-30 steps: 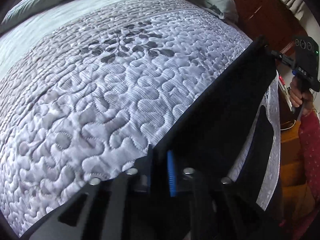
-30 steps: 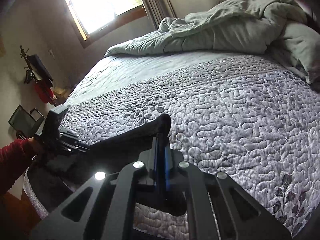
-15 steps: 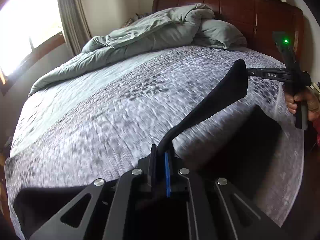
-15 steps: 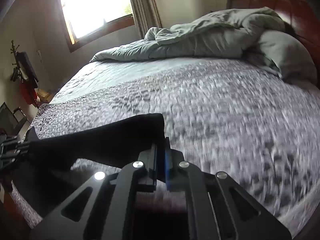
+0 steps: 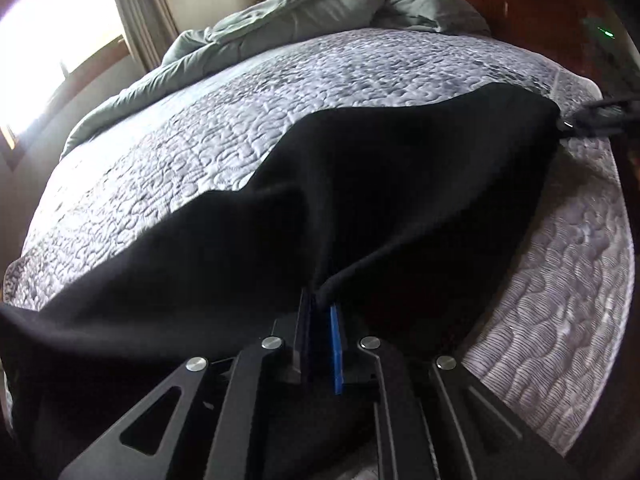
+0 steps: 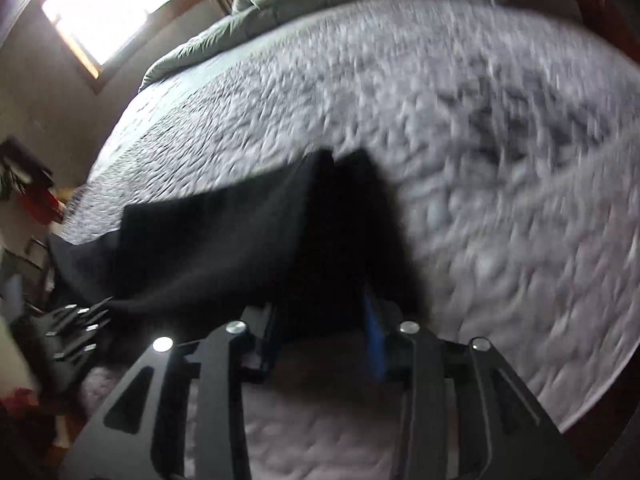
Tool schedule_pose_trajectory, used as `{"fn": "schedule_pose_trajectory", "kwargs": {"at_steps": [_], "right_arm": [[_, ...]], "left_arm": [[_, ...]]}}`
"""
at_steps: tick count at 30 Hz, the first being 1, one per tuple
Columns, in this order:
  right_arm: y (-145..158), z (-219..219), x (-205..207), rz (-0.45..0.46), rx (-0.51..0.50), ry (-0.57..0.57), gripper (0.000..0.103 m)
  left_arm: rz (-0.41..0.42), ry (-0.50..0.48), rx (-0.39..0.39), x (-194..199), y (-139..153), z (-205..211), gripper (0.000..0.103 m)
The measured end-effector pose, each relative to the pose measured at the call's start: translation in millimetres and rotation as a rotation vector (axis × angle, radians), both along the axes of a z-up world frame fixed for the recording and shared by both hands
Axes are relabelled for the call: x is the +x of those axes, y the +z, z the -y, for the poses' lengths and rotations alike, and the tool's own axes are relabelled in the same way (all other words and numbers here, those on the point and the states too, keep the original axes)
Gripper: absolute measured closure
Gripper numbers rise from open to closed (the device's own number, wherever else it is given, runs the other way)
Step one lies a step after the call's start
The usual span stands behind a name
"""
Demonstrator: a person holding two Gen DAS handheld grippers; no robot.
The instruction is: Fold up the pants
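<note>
The black pants (image 5: 392,184) lie spread over the near part of the quilted bed. My left gripper (image 5: 320,308) is shut on an edge of the pants, low over the bed. In the right wrist view, which is blurred by motion, my right gripper (image 6: 320,312) has its jaws apart, with the black pants (image 6: 224,240) still lying between them. The right gripper (image 5: 592,118) shows at the pants' far right corner in the left wrist view. The left gripper (image 6: 76,332) shows at the lower left of the right wrist view.
The grey quilted bedspread (image 5: 360,68) covers the bed. A rumpled green duvet (image 5: 304,8) and pillow (image 5: 436,12) lie at the head, against a wooden headboard (image 5: 532,4). A bright window (image 6: 108,0) is at the left. Red items (image 6: 36,200) hang beside the bed.
Both grippers have come down from holding the pants in the air, and the pants now lie spread on the bed. The right gripper's jaws have opened.
</note>
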State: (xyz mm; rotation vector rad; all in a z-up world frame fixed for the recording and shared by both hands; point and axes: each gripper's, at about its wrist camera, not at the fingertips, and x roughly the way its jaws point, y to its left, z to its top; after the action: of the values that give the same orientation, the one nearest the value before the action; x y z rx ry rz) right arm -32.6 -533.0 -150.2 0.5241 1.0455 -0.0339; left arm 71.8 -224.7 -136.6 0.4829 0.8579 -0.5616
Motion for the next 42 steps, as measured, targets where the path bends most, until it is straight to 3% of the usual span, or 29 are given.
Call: {"fn": "schedule_pose_trajectory", "kwargs": {"at_steps": [3, 5, 9, 11, 12, 13, 16, 18, 21, 22, 25, 28, 31, 33, 35, 36, 38, 40, 42], "right_arm": [[2, -9, -10, 0.018, 0.169, -0.002, 0.043], [-2, -15, -10, 0.026, 0.272, -0.017, 0.042], [-12, -19, 5, -0.002, 0.362, -0.082, 0.044], [-18, -22, 13, -0.013, 0.393, -0.117, 0.062], [-19, -23, 17, -0.015, 0.394, -0.125, 0.077], [-20, -24, 20, -0.021, 0.394, -0.136, 0.087], [-14, -28, 24, -0.038, 0.375, -0.152, 0.095], [-3, -30, 23, -0.017, 0.349, -0.144, 0.095], [4, -31, 24, -0.076, 0.303, -0.167, 0.079], [5, -31, 24, -0.065, 0.300, -0.165, 0.088], [12, -25, 22, 0.002, 0.336, -0.166, 0.097], [20, -20, 24, 0.038, 0.349, -0.160, 0.097], [35, -16, 26, 0.069, 0.272, -0.156, 0.098], [33, -17, 27, 0.029, 0.192, -0.155, 0.098], [8, -15, 32, -0.074, 0.156, -0.167, 0.098], [-3, -16, 30, -0.117, 0.153, -0.166, 0.097], [-9, -18, 27, -0.104, 0.164, -0.180, 0.096], [0, -18, 19, -0.090, 0.161, -0.189, 0.084], [20, -18, 7, -0.117, 0.061, -0.209, 0.077]], "left_arm": [[-0.003, 0.016, 0.004, 3, -2, 3, 0.094], [-0.005, 0.024, 0.010, 1, -2, 5, 0.094], [-0.009, 0.024, 0.021, -4, -2, 2, 0.093], [-0.016, 0.023, 0.027, -3, -1, 3, 0.093], [-0.016, 0.021, 0.030, -2, 0, 4, 0.093], [-0.016, 0.018, 0.036, -2, 1, 4, 0.093], [-0.006, 0.011, 0.045, -4, 5, 6, 0.093], [-0.003, 0.009, 0.039, -6, 9, 6, 0.092], [0.005, 0.011, 0.042, -9, 13, 7, 0.092], [0.005, 0.013, 0.042, -9, 13, 7, 0.092], [-0.003, 0.020, 0.035, -8, 14, 6, 0.091], [0.004, 0.021, 0.025, -11, 20, 6, 0.091], [0.026, 0.031, -0.011, -20, 32, 7, 0.090], [0.032, 0.043, -0.006, -29, 32, 13, 0.090], [0.038, 0.033, 0.057, -39, 17, 25, 0.090], [0.030, 0.037, 0.078, -39, 10, 27, 0.090], [-0.001, 0.051, 0.098, -38, -7, 27, 0.089], [0.013, 0.048, 0.088, -40, -9, 26, 0.089], [0.007, 0.046, 0.084, -39, -8, 25, 0.089]]}}
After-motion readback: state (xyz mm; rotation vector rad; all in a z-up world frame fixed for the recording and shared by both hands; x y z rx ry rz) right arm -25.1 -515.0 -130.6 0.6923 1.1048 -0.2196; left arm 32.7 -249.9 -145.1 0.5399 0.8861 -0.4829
